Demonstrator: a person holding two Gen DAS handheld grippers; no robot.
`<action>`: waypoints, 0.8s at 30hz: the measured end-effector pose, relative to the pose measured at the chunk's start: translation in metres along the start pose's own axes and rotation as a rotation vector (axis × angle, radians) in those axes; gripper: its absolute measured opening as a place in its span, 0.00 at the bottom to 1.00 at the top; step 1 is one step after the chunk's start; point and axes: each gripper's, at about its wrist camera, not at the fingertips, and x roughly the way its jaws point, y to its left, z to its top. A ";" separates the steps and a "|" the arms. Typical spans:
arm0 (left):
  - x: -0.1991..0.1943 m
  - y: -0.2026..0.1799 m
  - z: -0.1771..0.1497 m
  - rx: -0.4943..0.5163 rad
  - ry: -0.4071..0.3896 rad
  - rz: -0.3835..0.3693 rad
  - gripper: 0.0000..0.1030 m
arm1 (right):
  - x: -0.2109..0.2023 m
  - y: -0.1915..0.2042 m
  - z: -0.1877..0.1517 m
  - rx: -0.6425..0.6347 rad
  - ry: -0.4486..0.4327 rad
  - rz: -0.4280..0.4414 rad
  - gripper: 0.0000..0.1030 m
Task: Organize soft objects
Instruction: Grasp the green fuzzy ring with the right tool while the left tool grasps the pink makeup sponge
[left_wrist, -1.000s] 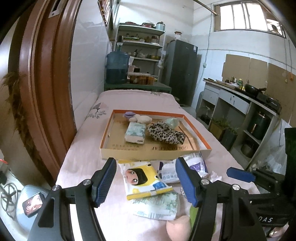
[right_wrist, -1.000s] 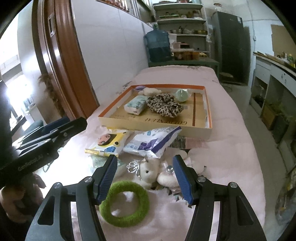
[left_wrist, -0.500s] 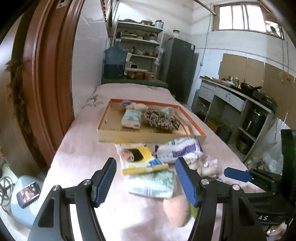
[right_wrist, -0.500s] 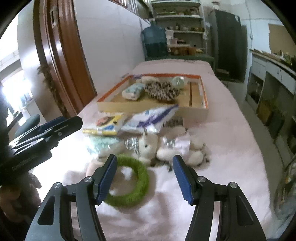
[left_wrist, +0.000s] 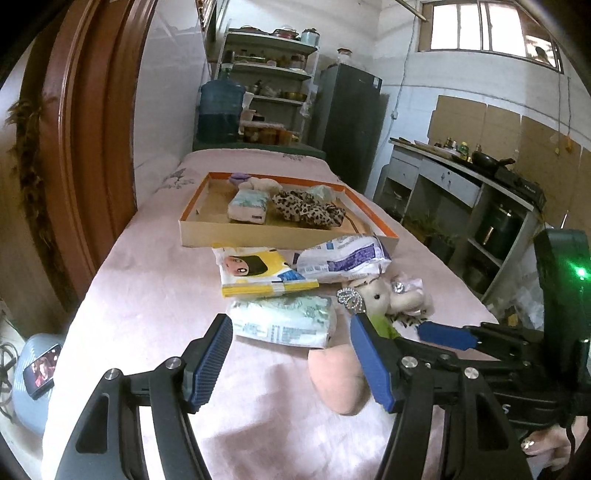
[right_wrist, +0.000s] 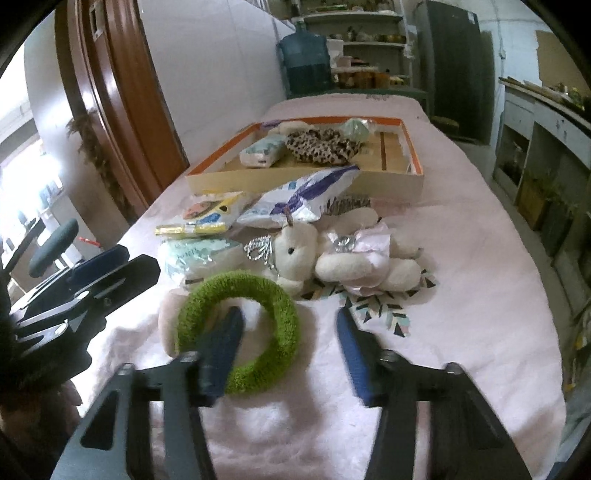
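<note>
The fuzzy green ring (right_wrist: 238, 330), lying on the near part of the pink-covered surface (right_wrist: 461, 295) before the far orange-rimmed tray (right_wrist: 413, 155), is straddled by the closing right gripper (right_wrist: 284, 349), one finger inside its hole, apparently for pickup, while the left gripper (left_wrist: 291, 363) is held open.

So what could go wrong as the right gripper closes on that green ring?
1. The right gripper is closing with one finger inside the green ring; it may pinch the pink cloth too.
2. The plush rabbit lies against the ring and could get dragged along.
3. The left gripper is open close by; the two could collide.
</note>
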 end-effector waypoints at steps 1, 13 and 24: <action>0.000 0.000 -0.001 0.001 0.001 -0.002 0.64 | 0.002 0.000 -0.001 0.000 0.007 0.001 0.42; 0.008 -0.006 -0.011 0.013 0.033 -0.026 0.64 | 0.014 0.000 -0.004 0.000 0.050 0.006 0.14; 0.024 -0.022 -0.017 0.049 0.087 -0.070 0.64 | -0.008 -0.036 0.002 0.066 -0.015 -0.066 0.14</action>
